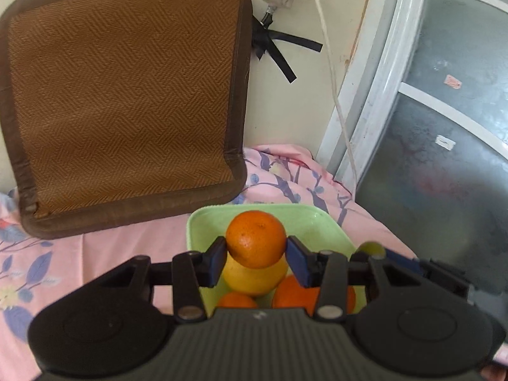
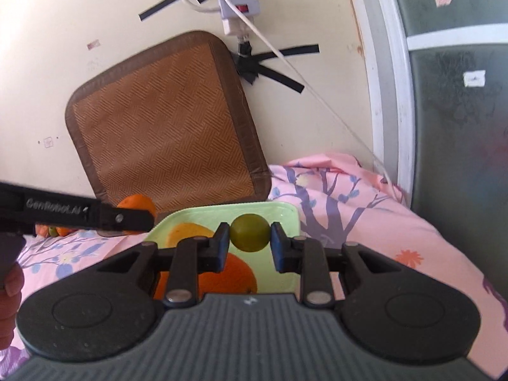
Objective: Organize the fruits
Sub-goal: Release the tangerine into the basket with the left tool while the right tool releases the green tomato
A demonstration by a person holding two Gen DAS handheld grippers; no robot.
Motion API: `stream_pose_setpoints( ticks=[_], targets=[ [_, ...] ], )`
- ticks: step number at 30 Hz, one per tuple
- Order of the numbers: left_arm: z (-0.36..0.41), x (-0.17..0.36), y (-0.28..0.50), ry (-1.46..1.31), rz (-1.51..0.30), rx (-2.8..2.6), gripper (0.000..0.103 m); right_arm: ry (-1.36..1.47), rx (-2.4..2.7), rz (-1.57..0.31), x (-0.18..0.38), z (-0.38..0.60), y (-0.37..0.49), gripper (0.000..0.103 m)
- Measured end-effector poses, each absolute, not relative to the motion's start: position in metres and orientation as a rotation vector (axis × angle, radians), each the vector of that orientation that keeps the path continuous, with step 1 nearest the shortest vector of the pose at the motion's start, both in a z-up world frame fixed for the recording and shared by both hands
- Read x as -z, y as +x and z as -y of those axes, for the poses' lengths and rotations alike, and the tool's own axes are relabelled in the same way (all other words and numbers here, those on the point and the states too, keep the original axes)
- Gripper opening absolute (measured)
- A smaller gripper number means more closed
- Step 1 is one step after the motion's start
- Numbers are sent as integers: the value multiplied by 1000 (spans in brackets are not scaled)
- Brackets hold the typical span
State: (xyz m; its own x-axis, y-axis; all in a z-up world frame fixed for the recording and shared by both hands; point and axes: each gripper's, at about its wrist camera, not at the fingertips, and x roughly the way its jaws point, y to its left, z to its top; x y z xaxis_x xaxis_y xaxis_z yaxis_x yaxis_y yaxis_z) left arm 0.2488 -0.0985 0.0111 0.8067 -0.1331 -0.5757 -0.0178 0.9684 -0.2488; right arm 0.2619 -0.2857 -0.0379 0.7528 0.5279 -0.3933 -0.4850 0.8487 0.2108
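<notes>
Pink floral bedsheet [image 1: 104,254] covers the surface, w/ a brown woven mat [image 1: 123,95] propped against the wall behind. On the sheet sits a light green tray [image 1: 320,222], already holding a yellow fruit [image 1: 254,281] and at least two oranges [image 1: 292,292] low in the left wrist view.

Left gripper [image 1: 256,252] pinches an orange [image 1: 256,238] across its widest part, held above the tray's fruit pile. Right gripper [image 2: 249,238] is closed on a small green fruit [image 2: 250,232], also over the tray; pads sit at its equator. A few more small fruits [image 2: 52,230] lie on the sheet, far left in the right wrist view, partly hidden by the left gripper.

Handling, as a guess: orange is firm, fairly heavy, peel gives decent friction, so a mid-line grip is right. Green one looks smooth, light, prob. slippery and round, so could squirt out if squeezed off-centre; keep pads dead on the equator. Both will roll once released; set down in a gap btw fruit, not on top.
</notes>
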Motion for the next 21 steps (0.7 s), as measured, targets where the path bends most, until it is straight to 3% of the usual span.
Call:
stream_pose_setpoints(
  ticks=[11, 15, 21],
  targets=[
    [127, 3, 298, -171, -675, 91, 42, 97, -566, -466, 51, 279, 274, 32],
    [129, 5, 293, -159, -655, 84, 48, 104, -571, -460, 51, 280, 273, 33],
    [117, -13, 265, -175, -583, 60, 50, 140, -563, -433, 49, 287, 267, 33]
  ],
)
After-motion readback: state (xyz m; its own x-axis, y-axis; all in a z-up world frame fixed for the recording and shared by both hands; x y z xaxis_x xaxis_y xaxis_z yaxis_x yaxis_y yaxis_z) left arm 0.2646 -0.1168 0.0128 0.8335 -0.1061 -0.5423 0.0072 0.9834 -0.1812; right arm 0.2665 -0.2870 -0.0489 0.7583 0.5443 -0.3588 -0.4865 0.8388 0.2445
